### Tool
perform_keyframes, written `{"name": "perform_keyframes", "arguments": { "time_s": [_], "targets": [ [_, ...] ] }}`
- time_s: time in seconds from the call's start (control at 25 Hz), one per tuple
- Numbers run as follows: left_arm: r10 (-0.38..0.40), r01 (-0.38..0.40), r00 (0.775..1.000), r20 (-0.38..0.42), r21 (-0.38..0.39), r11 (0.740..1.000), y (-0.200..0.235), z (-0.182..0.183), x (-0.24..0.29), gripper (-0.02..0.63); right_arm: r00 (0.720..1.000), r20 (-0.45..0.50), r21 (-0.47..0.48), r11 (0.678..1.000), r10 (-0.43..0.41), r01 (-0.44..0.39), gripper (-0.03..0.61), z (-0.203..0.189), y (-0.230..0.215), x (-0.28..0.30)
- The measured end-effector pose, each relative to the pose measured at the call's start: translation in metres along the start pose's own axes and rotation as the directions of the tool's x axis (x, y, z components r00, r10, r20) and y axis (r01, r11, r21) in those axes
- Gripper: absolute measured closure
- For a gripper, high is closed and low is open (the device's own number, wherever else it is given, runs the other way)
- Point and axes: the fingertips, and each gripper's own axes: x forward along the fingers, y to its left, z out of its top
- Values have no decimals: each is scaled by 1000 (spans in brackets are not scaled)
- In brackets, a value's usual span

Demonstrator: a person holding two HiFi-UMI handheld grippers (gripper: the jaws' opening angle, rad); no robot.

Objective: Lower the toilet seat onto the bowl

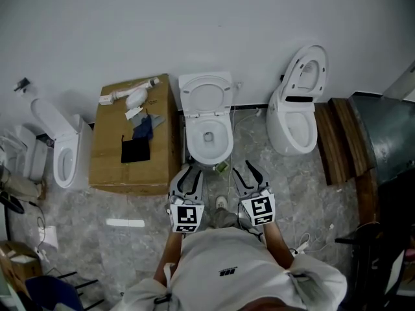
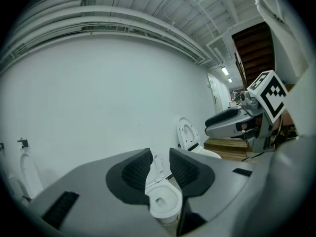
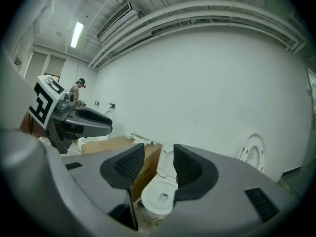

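Observation:
A white toilet stands against the wall, its bowl [image 1: 209, 137] uncovered and its seat [image 1: 206, 94] raised and leaning back on the wall. Both grippers hover in front of it, level with the bowl's front and touching nothing. My left gripper [image 1: 190, 168] has its jaws nearly together with nothing between them. My right gripper [image 1: 245, 167] stands open and empty. In the left gripper view the bowl [image 2: 165, 201] and raised seat [image 2: 157, 168] show past the jaws [image 2: 160, 154]. The right gripper view frames the bowl [image 3: 159, 196] and seat [image 3: 167, 163] between its jaws [image 3: 159, 149].
A large cardboard box [image 1: 133, 144] with loose parts on top stands just left of the toilet. Another toilet [image 1: 295, 118] with its lid up is to the right, a third [image 1: 63, 157] at the far left. Wooden boards [image 1: 340, 141] lie at right. A person [image 3: 76, 90] stands far off.

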Motion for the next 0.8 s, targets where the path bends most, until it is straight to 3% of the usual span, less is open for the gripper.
{"name": "perform_keyframes", "arguments": {
  "time_s": [0.8],
  "targets": [
    [91, -92, 995, -37, -13, 996, 13, 21, 109, 483, 995, -2, -14, 995, 103, -104, 391, 6, -88, 85]
  ]
}}
